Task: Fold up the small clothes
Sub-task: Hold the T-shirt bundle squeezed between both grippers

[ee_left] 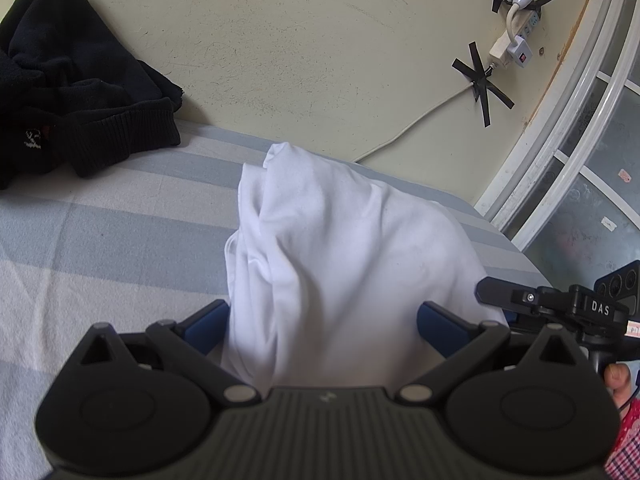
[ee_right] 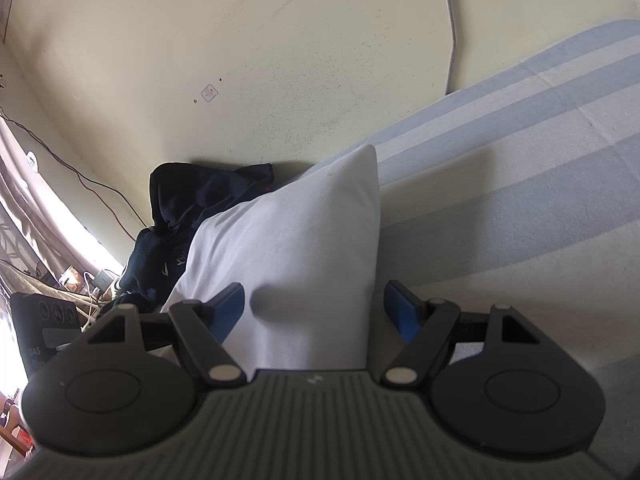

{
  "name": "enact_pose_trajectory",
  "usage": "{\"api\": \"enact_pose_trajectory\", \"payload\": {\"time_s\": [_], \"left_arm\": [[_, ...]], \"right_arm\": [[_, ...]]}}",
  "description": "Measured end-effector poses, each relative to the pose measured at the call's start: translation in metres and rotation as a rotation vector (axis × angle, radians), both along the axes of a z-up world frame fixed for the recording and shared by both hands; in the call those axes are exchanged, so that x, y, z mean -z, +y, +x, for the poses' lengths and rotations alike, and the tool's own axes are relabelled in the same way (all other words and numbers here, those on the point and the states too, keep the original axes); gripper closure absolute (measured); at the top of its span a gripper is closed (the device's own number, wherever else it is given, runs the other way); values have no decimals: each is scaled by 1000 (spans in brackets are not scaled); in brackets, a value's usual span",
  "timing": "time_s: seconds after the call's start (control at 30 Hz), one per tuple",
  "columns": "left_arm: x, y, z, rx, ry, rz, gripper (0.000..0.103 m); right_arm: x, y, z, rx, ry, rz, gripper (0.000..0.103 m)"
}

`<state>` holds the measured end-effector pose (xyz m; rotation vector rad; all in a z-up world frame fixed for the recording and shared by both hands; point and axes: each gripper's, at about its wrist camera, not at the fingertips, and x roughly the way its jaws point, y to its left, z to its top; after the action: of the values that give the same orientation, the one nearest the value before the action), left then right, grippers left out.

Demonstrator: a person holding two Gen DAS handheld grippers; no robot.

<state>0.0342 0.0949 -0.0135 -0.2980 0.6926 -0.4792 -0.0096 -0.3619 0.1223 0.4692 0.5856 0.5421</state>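
Note:
A white garment lies bunched on the blue-and-white striped bed sheet. My left gripper is open, its blue pads spread either side of the cloth's near end, which drapes between the jaws. In the right wrist view the same white garment rises to a pointed corner. My right gripper is open too, its blue pads wide apart around the cloth. The right gripper also shows at the right edge of the left wrist view.
A pile of black clothes sits at the back left of the bed against the cream wall, also in the right wrist view. A taped power strip and lamp hang on the wall. A window frame stands at the right.

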Motion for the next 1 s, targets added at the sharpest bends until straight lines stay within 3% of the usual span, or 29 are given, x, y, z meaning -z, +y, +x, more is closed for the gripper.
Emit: {"api": "enact_pose_trajectory", "payload": {"time_s": [1.0], "left_arm": [[1,0,1,5,0,3,0]], "right_arm": [[0,0,0,2,-1,0,24]]}}
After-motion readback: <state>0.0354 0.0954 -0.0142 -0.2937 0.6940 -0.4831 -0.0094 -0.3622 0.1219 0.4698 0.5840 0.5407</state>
